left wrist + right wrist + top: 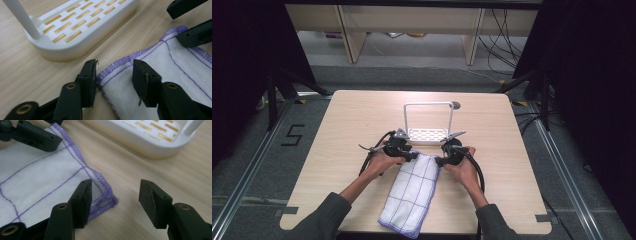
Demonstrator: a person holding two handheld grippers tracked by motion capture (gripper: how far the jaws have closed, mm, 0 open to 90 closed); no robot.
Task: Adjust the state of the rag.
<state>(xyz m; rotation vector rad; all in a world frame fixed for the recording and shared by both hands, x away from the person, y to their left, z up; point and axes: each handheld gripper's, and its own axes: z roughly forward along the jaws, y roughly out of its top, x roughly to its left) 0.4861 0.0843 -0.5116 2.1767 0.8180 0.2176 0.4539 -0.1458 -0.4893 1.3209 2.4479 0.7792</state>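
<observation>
From the high view, a white cloth (409, 192) with purple grid lines lies folded on the table (342, 130), its long axis running from the near edge up and slightly right toward the white rack (428, 131). The left claw (415, 156) sits at the cloth's far left corner and the right claw (438, 161) at its far right corner, so each hand is nearest its own corner of the far short edge.

In the left gripper view, the claw's jaws stand partly apart and straddle the purple-stitched corner of the cloth (160, 72): one jaw is just off the cloth's edge on bare wood, the other rests above the fabric. The pads do not press it yet. The rack (75, 27) lies beyond, apart from the cloth.

In the right gripper view, the jaws stand wide. The cloth's corner (50, 187) lies by the left jaw, while the other jaw hangs over bare table. To pinch it, I judge this claw must shift toward the cloth.
</observation>
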